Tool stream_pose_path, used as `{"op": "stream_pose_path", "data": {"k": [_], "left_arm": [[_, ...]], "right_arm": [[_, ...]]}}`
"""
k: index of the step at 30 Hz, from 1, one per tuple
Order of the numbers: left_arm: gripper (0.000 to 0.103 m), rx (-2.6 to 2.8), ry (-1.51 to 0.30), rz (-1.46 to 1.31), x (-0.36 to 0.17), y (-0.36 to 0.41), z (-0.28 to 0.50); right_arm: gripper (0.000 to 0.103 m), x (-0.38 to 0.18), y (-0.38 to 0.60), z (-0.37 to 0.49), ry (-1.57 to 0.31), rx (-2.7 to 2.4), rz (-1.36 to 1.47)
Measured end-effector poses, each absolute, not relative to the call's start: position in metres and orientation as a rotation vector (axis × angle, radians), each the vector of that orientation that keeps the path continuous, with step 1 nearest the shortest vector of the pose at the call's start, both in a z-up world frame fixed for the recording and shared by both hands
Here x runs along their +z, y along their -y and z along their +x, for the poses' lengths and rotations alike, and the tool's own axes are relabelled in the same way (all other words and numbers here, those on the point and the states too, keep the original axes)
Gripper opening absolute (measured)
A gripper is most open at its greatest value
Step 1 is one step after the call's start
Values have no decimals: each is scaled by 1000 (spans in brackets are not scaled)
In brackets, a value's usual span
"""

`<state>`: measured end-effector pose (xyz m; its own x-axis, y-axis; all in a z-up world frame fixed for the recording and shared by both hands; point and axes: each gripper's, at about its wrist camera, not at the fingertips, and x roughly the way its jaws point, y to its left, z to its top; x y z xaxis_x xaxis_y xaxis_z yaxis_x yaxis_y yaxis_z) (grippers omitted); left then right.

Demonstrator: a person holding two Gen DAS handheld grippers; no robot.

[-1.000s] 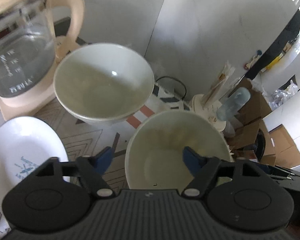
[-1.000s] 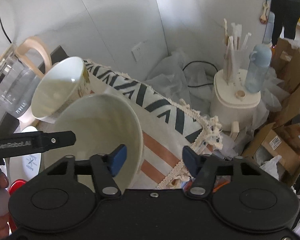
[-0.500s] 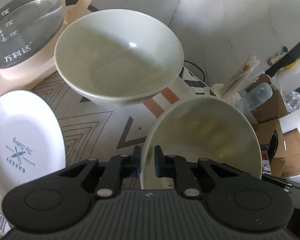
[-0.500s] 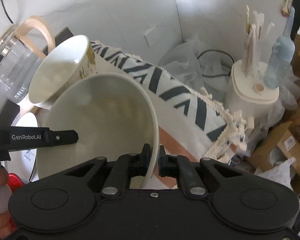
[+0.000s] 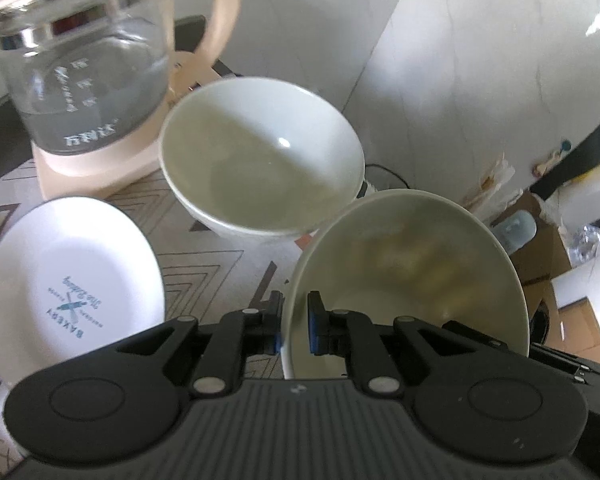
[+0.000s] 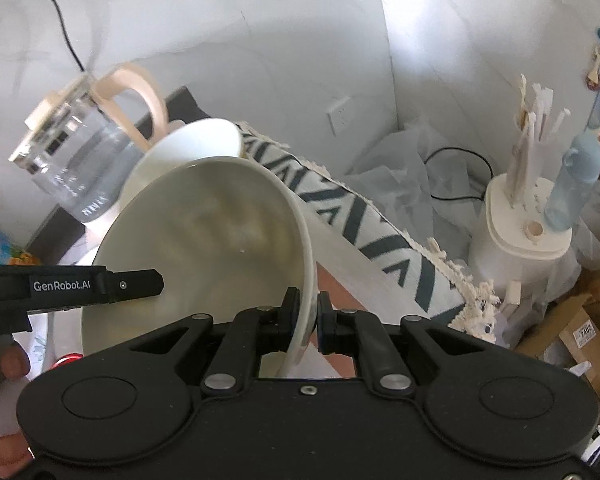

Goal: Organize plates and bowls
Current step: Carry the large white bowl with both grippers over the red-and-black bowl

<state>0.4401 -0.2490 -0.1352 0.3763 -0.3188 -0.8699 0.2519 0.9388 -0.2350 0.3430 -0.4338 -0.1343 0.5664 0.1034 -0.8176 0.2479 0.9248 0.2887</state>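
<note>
Both tongs, left [image 5: 294,330] & right [image 6: 309,322], clamp opp. rims of near bowl [image 5: 412,276]. 2nd bowl [image 5: 260,156] sits just beyond, w/ plate [image 5: 72,276] at left.

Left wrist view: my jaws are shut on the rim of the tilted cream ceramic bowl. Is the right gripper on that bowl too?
Observer: Yes. The right gripper is shut on the cream ceramic bowl, on the side of the rim across from the left gripper.
Operator: What is past the bowl on that side?
Observer: A white fringed cloth with dark zigzags, draped along the table edge to the right of the bowl.
Operator: Anything on the wall behind it?
Observer: A white wall socket, above the far end of that cloth.
</note>
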Motion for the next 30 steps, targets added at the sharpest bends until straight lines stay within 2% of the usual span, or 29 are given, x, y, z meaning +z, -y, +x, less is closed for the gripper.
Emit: {"op": "stream_pose_path", "data": {"k": [16,30], "left_arm": [[10,-269,-1043,-131,-95,207,416],[10,-189,-1013,-185,-81,169,395]], "right_arm": [[9,-108,399,341,-932,36,343],[10,-92,368,339,-935,132,289]]}}
